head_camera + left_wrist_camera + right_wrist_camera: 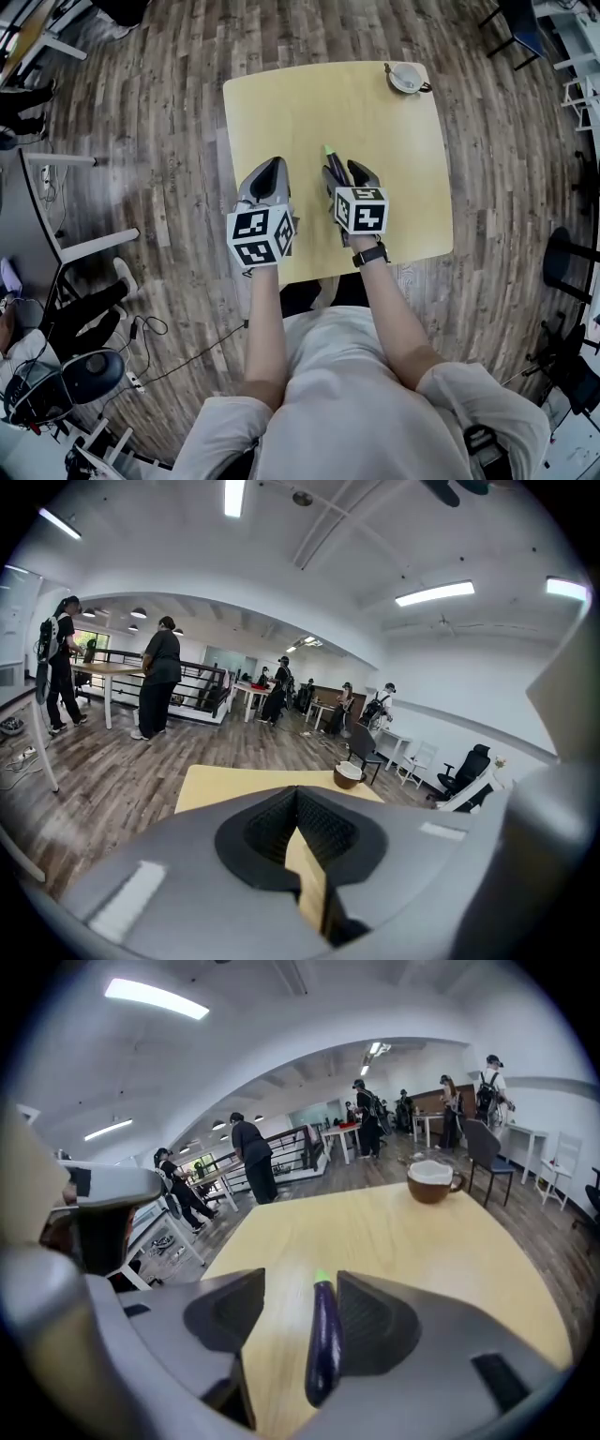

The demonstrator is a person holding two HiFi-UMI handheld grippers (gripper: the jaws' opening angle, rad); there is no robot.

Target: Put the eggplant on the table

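A slim purple eggplant (pixel 332 165) with a green tip lies lengthwise over the light wooden table (pixel 309 103). My right gripper (pixel 343 170) is around it, jaws wide open. In the right gripper view the eggplant (pixel 323 1340) sits close against the right-hand pad, and the left-hand pad stands well clear of it. Whether its underside rests on the table (pixel 375 1232) is hidden. My left gripper (pixel 272 165) hovers beside it over the table's left half, with its jaws together and nothing in them (pixel 298 819).
A brown cup (pixel 406 78) with a pale top stands at the table's far right corner (pixel 431 1182). Wood floor surrounds the table. Desks, chairs and several standing people fill the room beyond; a seated person's legs (pixel 89 309) are at the left.
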